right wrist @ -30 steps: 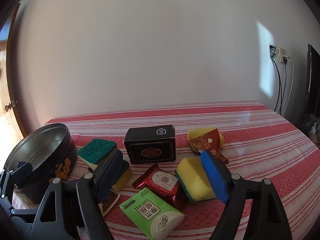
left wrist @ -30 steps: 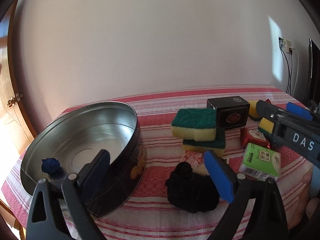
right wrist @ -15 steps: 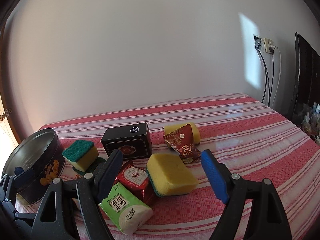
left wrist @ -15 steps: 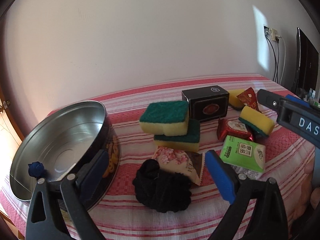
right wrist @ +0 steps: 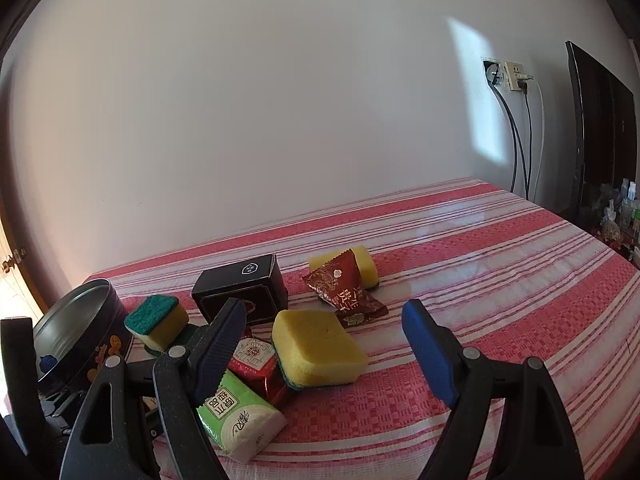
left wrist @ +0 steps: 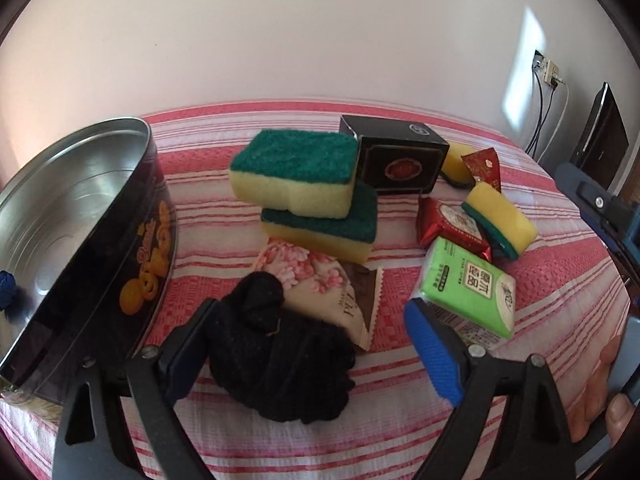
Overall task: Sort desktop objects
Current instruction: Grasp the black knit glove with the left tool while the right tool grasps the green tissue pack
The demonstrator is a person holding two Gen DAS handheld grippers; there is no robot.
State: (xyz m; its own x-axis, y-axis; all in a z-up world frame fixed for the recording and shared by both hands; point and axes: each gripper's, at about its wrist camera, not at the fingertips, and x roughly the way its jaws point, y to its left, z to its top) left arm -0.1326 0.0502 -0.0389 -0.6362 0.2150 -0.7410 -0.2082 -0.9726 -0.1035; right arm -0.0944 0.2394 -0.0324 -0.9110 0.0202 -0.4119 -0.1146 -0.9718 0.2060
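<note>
While both cameras face the same striped cloth [right wrist: 460,264], each catches things the other misses.
Left view only: a black knitted bundle [left wrist: 280,356] and a floral sachet [left wrist: 320,280] just beyond it, the bundle overlapping the sachet's near corner; a thumb [left wrist: 600,392] at the far right edge.
Right view only: wide bare cloth to the right, and a dark cabinet [right wrist: 600,128] past the cloth's right end.
Left gripper [left wrist: 316,348]: jaws closing, the bundle between them; the left pad [left wrist: 188,352] is against the knit, the blue right pad [left wrist: 432,348] stands clear of it and overlaps the green pack [left wrist: 472,284].
Right gripper [right wrist: 320,344]: jaws apart, nothing pressed; a yellow sponge [right wrist: 316,346] lies on the cloth between and beyond them.
Tin [left wrist: 80,240]: round, shiny bare metal inside, dark printed wall, at the left edge of the cloth, close beside the left jaw; a small blue thing [left wrist: 6,290] sits inside.
Stack: two sponges [left wrist: 300,172], green scouring tops over yellow foam, the upper one skewed on the lower, beyond the sachet.
Box [left wrist: 396,156]: black, glossy, square-edged, touching the stack's right side.
Right cluster: red foil packets [right wrist: 344,288], the green pack and sponges, crowded together.
Room: tight on the left between tin and stack; open on the right.
Far edge: cloth meets a plain pale wall [right wrist: 280,100].
</note>
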